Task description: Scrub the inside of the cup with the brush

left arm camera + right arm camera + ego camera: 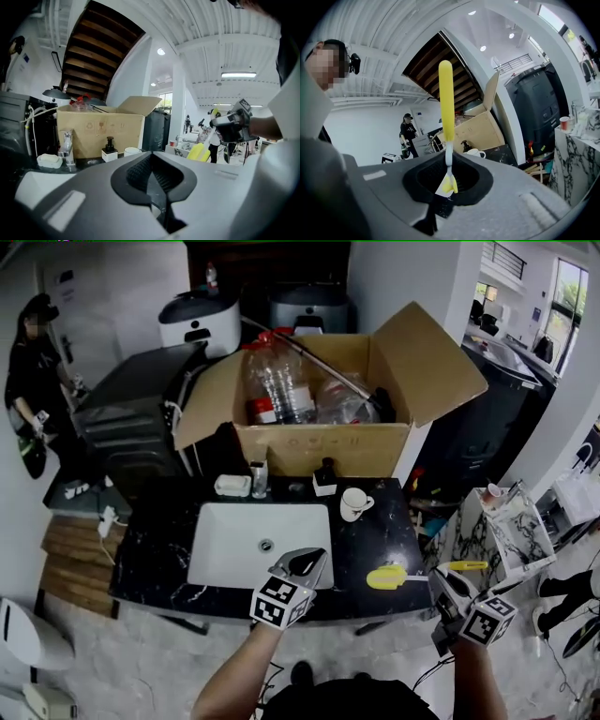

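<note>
A white cup [354,503] stands upright on the black marble counter [375,540], right of the sink, and also shows in the left gripper view [132,151] and the right gripper view [474,153]. My right gripper [444,579] hangs off the counter's front right corner, shut on the yellow brush [386,576]. The brush's long yellow head [446,101] sticks out past the jaws. My left gripper [307,561] hovers over the sink's front right edge, shut with nothing between its pads [140,171]. Both grippers are well short of the cup.
A white sink [225,559] is set in the counter, with a faucet [259,474], soap dish [232,486] and dark pump bottle [324,476] behind it. An open cardboard box [323,448] of plastic bottles stands at the back. A person [33,381] stands far left.
</note>
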